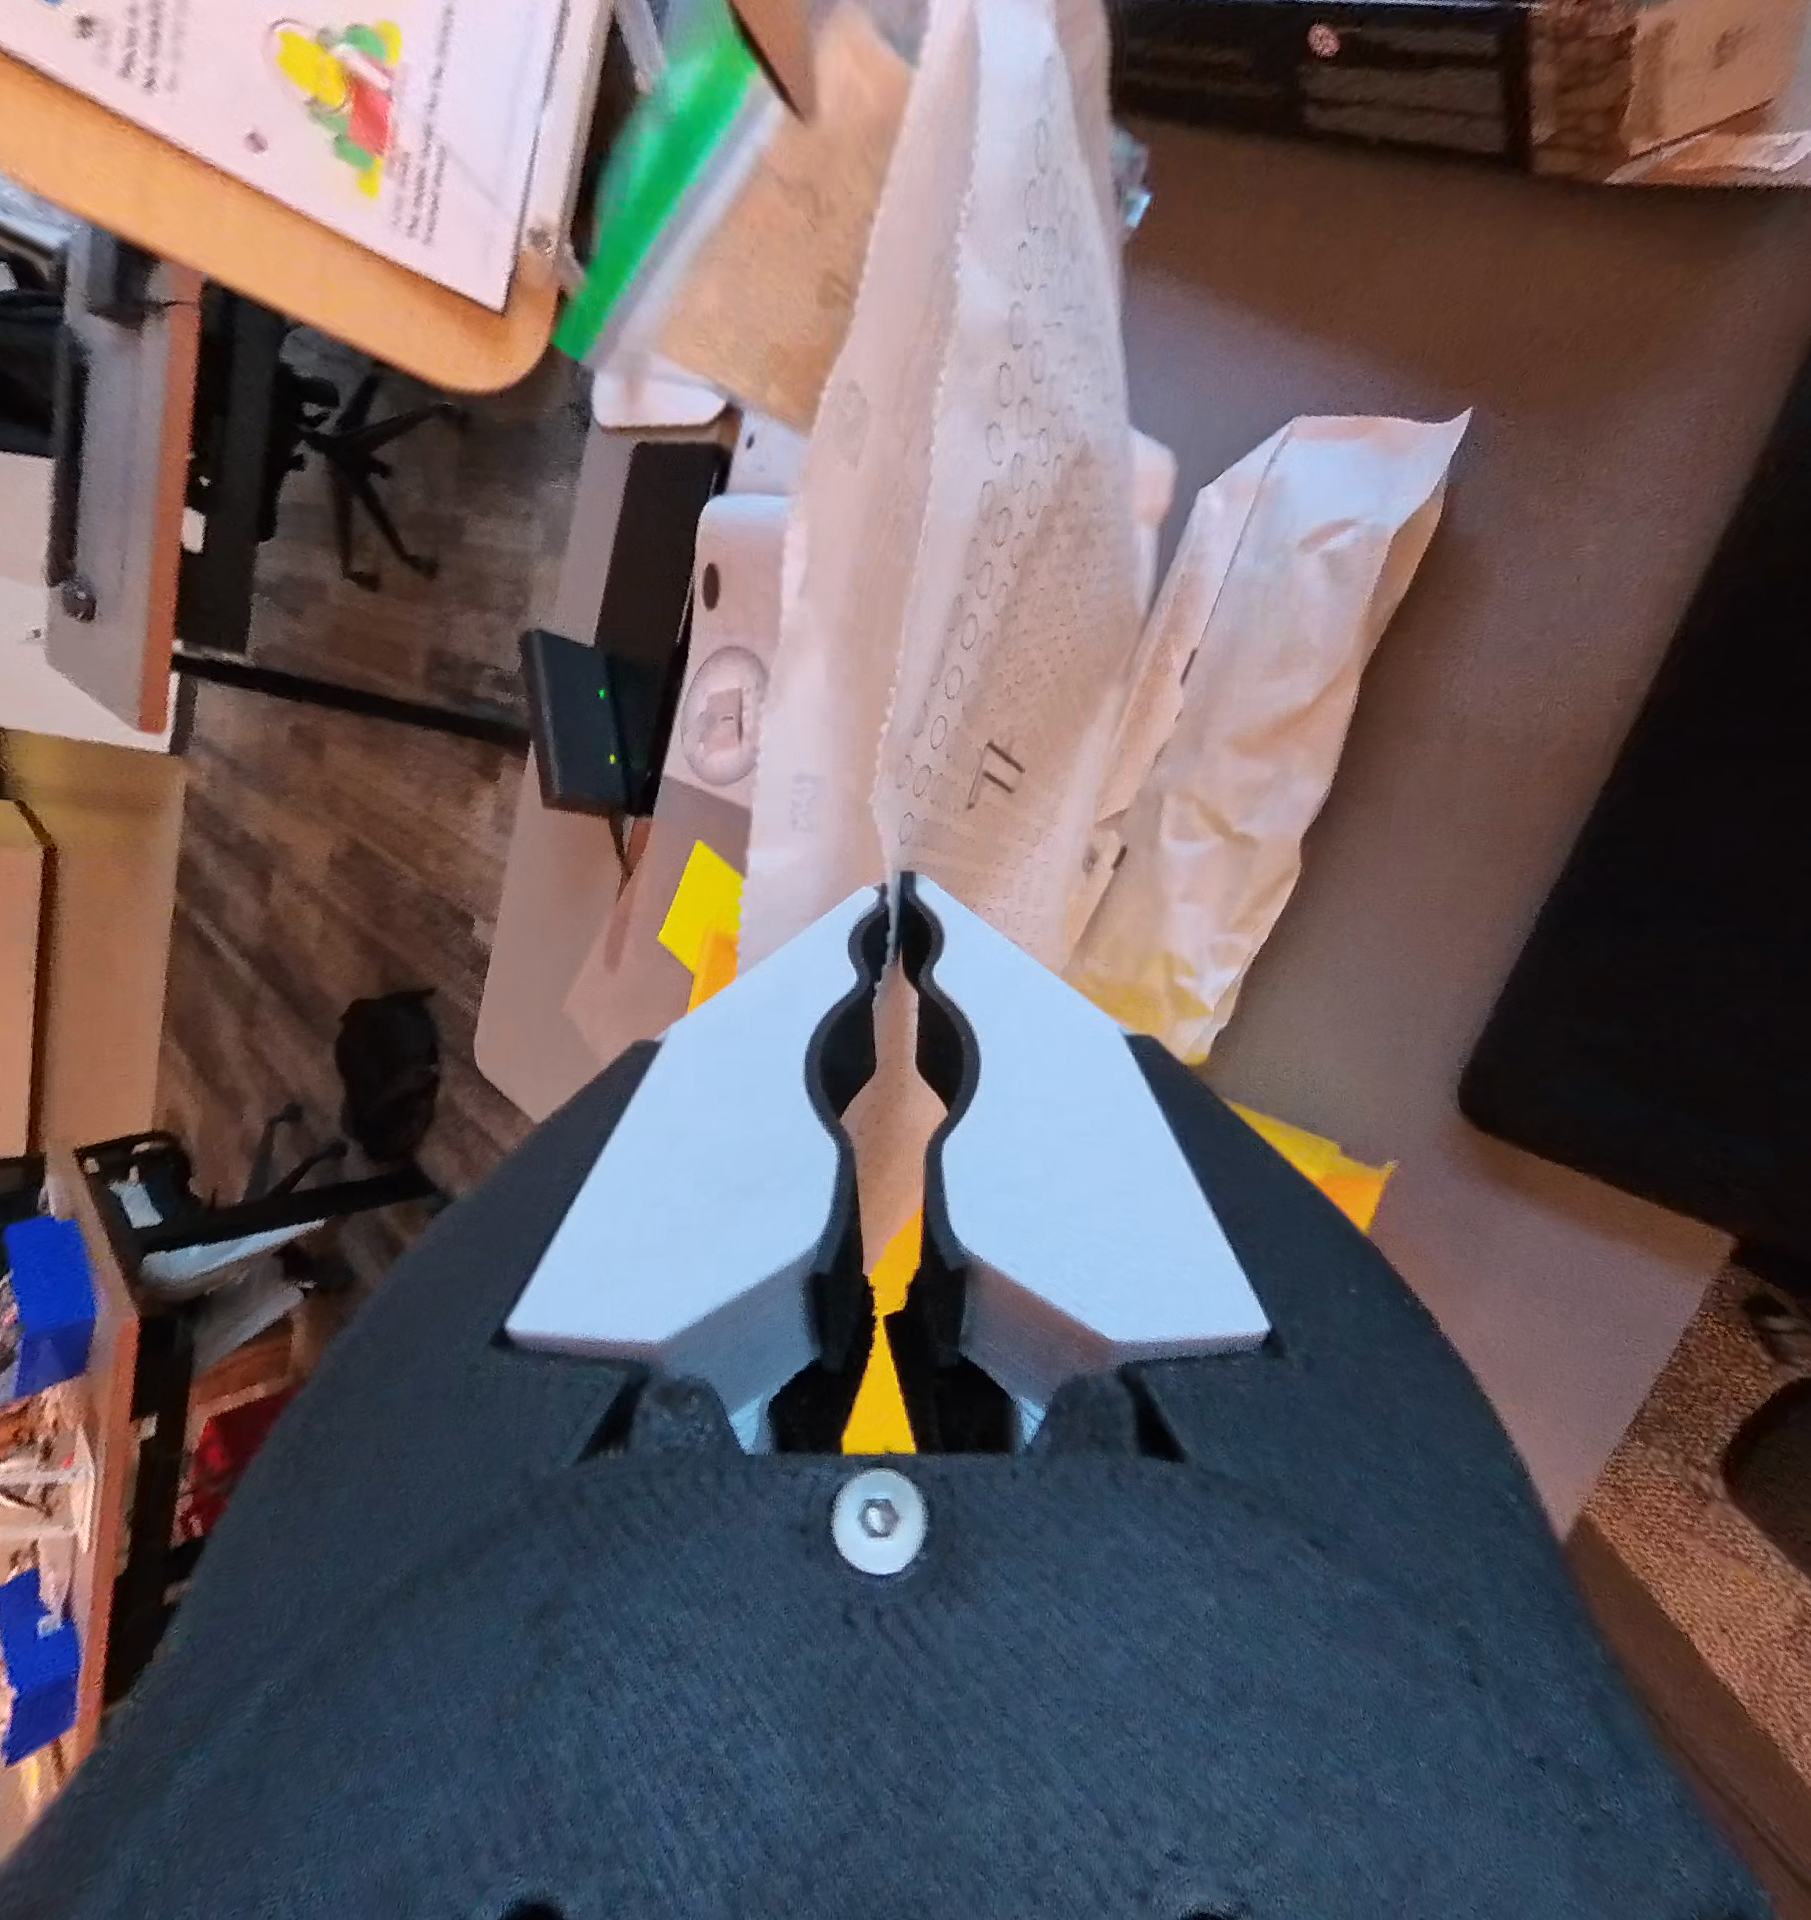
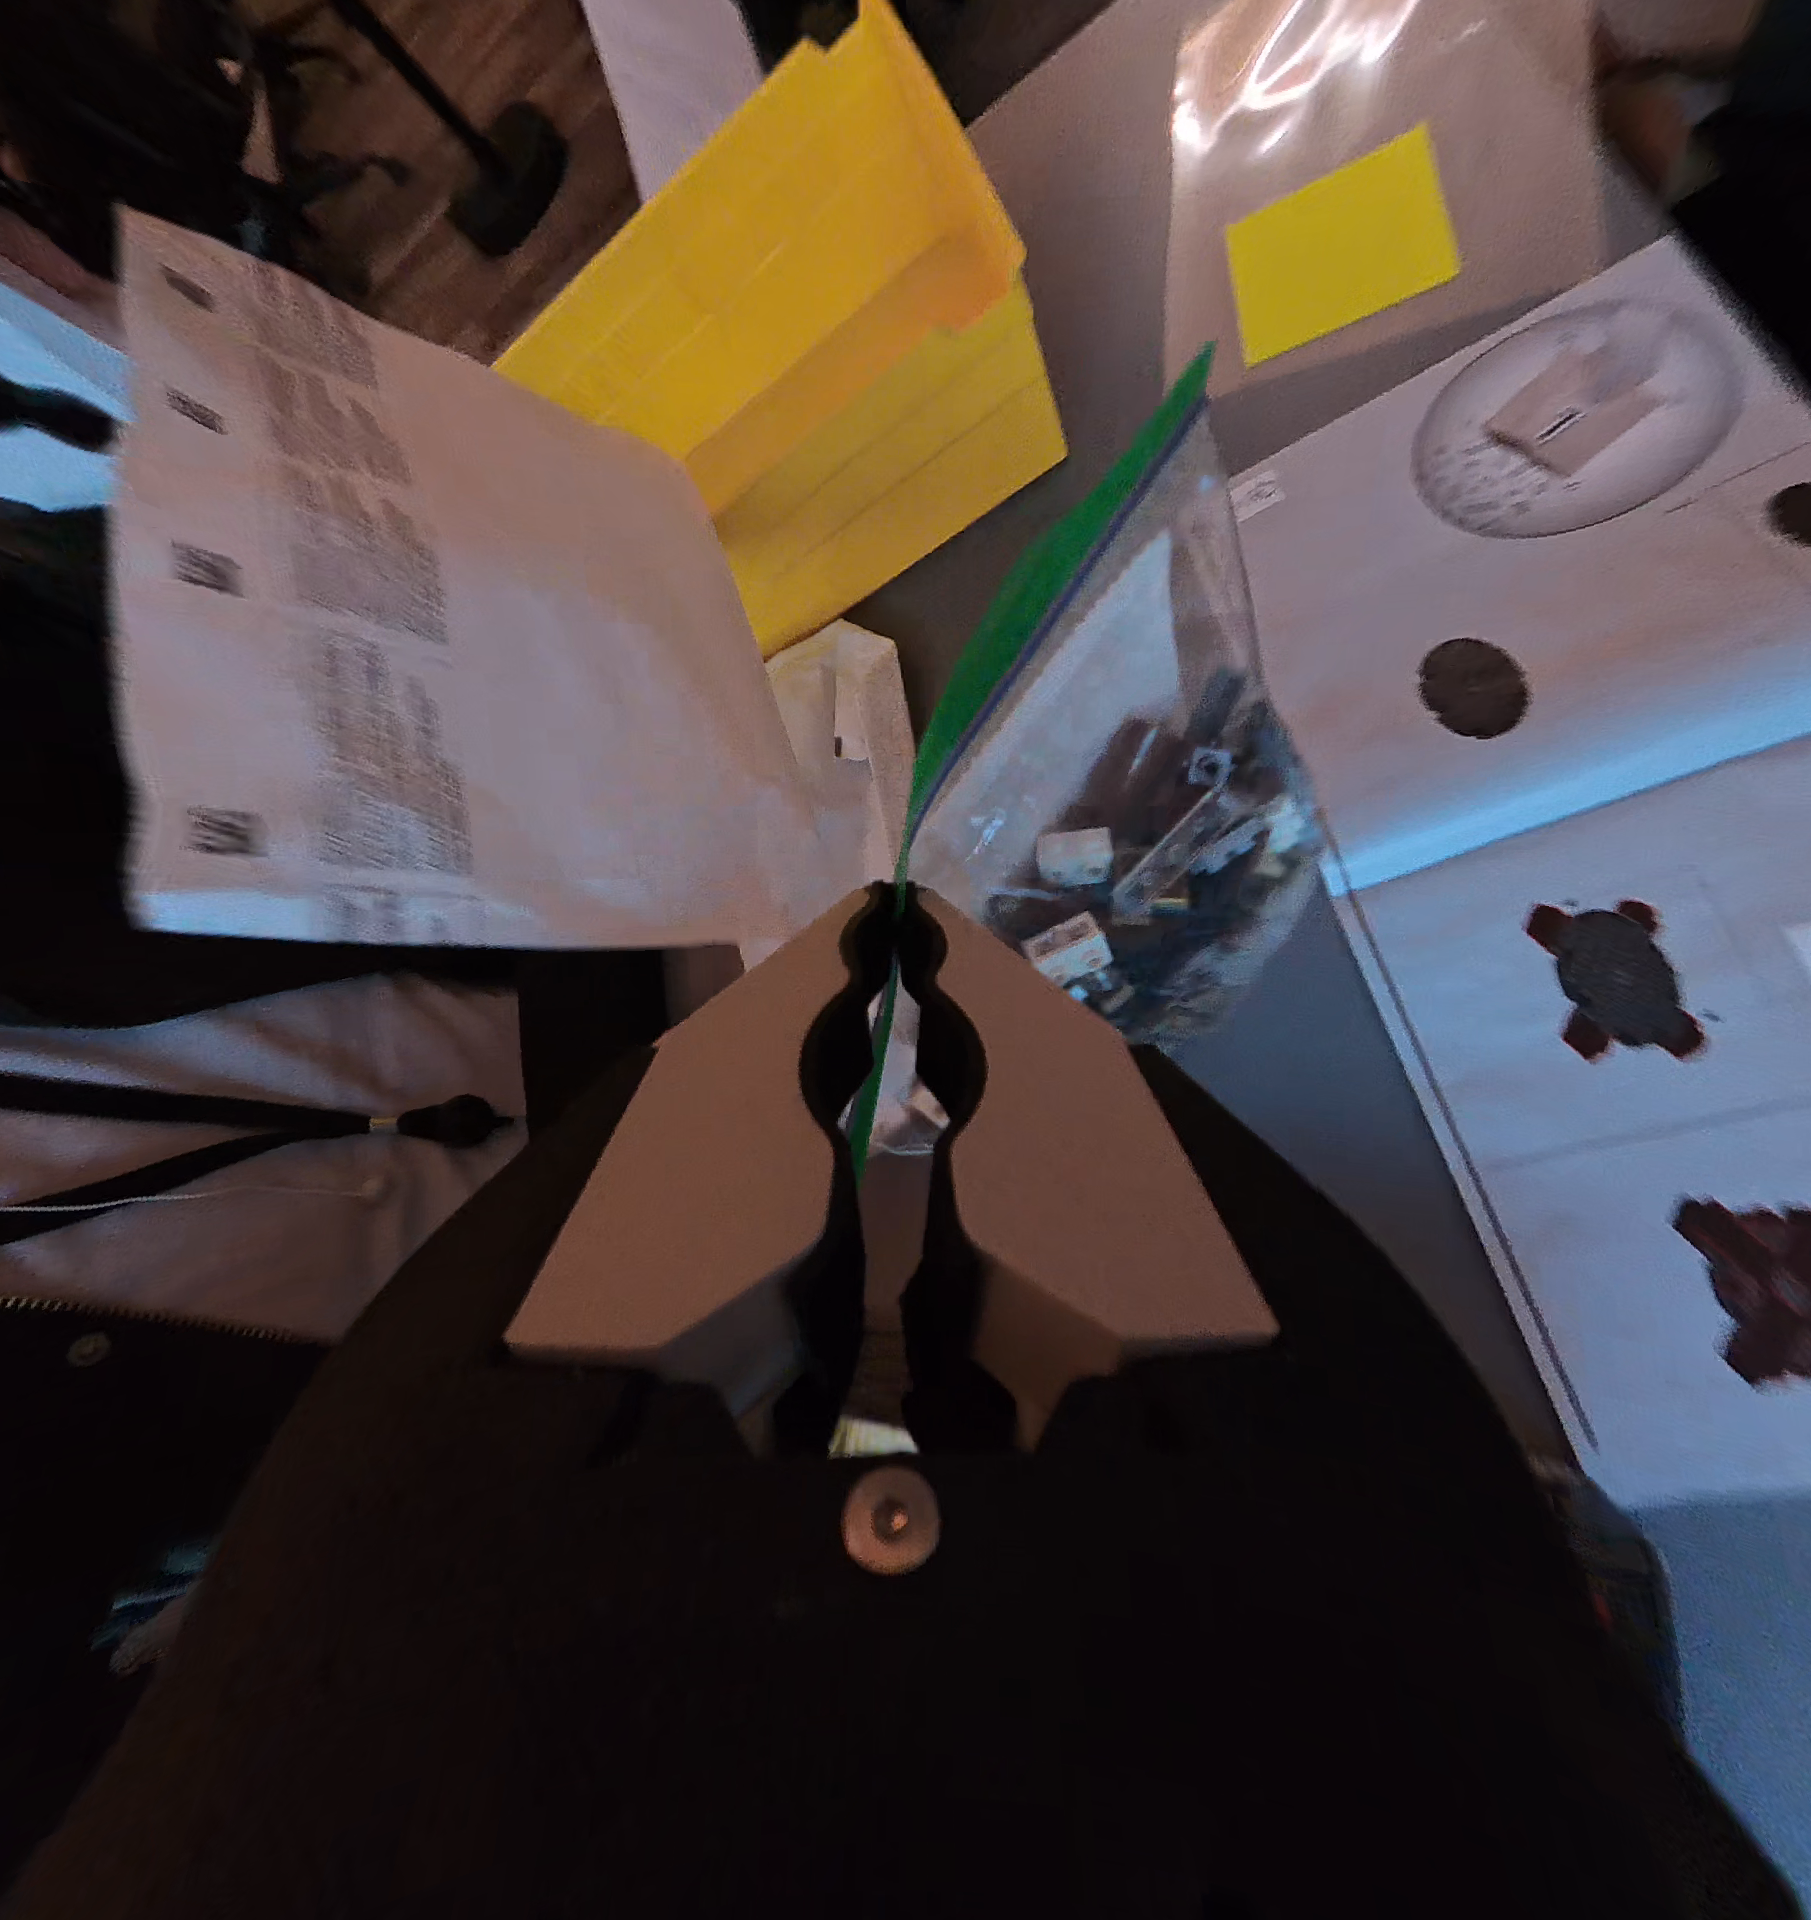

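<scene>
Right now both grippers are pinching something — the left gripper (image 1: 899, 894) clamps a white paper packet (image 1: 968, 582) by its edge, the right gripper (image 2: 896, 899) grips a clear zip bag (image 2: 1119, 790) of small parts, near a yellow bin (image 2: 828, 343).

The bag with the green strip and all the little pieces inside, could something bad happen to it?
Maybe. The right gripper pinches only the thin top edge of the clear bag, so the small parts weighing it down might pull it loose. The left gripper likewise nips just the edge of a white paper packet, which could tear or slip free.
</scene>
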Demonstrator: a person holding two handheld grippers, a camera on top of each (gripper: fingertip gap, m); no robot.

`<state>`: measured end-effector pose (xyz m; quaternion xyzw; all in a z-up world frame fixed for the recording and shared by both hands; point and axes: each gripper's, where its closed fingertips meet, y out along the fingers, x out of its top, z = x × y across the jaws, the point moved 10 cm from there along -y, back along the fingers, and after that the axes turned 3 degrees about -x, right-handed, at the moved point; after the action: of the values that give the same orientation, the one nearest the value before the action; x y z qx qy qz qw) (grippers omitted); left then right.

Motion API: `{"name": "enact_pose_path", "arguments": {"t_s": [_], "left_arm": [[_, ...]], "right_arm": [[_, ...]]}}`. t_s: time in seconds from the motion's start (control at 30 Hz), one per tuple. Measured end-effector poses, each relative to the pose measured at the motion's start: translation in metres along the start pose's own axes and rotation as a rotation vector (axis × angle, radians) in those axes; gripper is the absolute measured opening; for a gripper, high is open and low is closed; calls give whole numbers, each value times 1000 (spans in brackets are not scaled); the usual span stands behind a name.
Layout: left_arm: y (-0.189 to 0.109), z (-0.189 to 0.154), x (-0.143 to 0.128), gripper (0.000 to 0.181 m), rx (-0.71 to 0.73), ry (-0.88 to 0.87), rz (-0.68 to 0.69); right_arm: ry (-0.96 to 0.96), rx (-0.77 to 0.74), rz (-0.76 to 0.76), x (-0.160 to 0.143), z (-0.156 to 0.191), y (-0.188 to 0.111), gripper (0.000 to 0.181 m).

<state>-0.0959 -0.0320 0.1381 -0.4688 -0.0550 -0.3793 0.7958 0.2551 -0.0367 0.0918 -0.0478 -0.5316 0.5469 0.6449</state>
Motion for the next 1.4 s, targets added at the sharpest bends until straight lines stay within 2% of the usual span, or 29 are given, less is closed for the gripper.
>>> {"name": "enact_pose_path", "arguments": {"t_s": [0.27, 0.4, 0.5, 0.57, 0.67, 0.73, 0.9, 1.0, 1.17, 1.3, 1.4], "left_arm": [[73, -9, 56, 0, -99, 168, 8], [103, -4, 80, 0, -149, 238, -42], [127, 0, 85, 0, -142, 246, -72], [140, -4, 81, 0, -132, 263, -95], [151, -14, 73, 0, -118, 292, -140], [154, -20, 70, 0, -109, 326, -174], [153, -33, 64, 0, -85, 409, -234], [150, -43, 57, 0, -66, 492, -255], [148, -60, 48, 0, -9, 609, -264], [146, -60, 46, 0, -9, 553, -260], [144, -55, 47, 0, -52, 457, -260]], "right_arm": [[-182, -234, -141, -1, 94, -112, 0], [-265, -305, -185, 8, 145, -140, 0], [-224, -321, -216, 8, 158, -147, 0], [-188, -285, -232, 2, 156, -147, 0], [-195, -138, -225, -9, 155, -136, 0], [-199, -65, -167, -13, 153, -125, 0], [-141, -33, -11, -9, 137, -93, 0], [-101, -58, 62, -1, 127, -78, 0], [-5, -107, 100, 19, 114, -64, 0], [71, -159, 92, 28, 104, -55, 0], [66, -301, 93, 31, 99, -54, 0]]}}
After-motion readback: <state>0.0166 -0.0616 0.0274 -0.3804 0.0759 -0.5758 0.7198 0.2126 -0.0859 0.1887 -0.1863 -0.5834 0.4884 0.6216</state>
